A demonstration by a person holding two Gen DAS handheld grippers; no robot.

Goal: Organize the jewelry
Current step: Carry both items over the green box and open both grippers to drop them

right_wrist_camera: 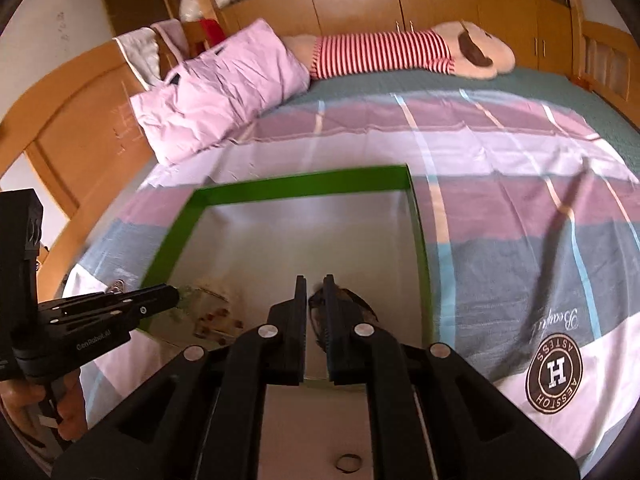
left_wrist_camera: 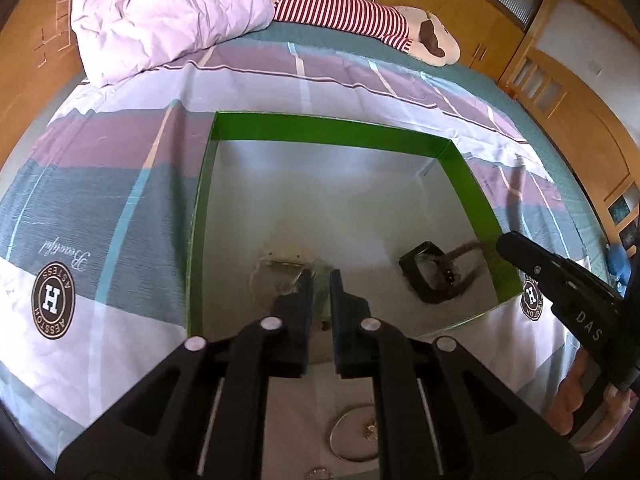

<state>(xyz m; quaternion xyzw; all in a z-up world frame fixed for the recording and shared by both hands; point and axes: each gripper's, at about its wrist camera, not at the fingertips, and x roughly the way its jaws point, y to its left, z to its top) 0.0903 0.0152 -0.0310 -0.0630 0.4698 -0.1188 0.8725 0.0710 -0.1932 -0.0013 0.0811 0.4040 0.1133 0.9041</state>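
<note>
From the left wrist camera, the left gripper (left_wrist_camera: 321, 276) hangs over the near part of a green box (left_wrist_camera: 332, 132) that lies open on the bed (left_wrist_camera: 120, 184). Its two fingers are close together, and something pale green and see-through sits in the small gap between them. It looks like a bracelet (left_wrist_camera: 276, 270), and I think the fingers are pinching it, likely so it can be set down inside the box. A dark watch (left_wrist_camera: 430, 278) lies on the box floor near the right wall, well apart from the bracelet. The right gripper (left_wrist_camera: 516, 246) pokes in from the right, just past that wall. Down by the camera, outside the box, a thin ring (left_wrist_camera: 354, 436) lies on the sheet (it probably has to go in too). A pink pillow (left_wrist_camera: 172, 16) and a striped toy (left_wrist_camera: 360, 16) lie at the far end.

From the right wrist camera, the right gripper (right_wrist_camera: 315, 284) is nearly closed, with a narrow gap. The watch (right_wrist_camera: 348, 300) lies right under the tips, but I cannot tell if the fingers hold it or only hover above. The left gripper (right_wrist_camera: 172, 298) reaches in from the left over the box wall (right_wrist_camera: 304, 186), with greenish beads (right_wrist_camera: 196, 296) at its tip. A small dark ring (right_wrist_camera: 348, 462) lies on the sheet near the camera.
</note>
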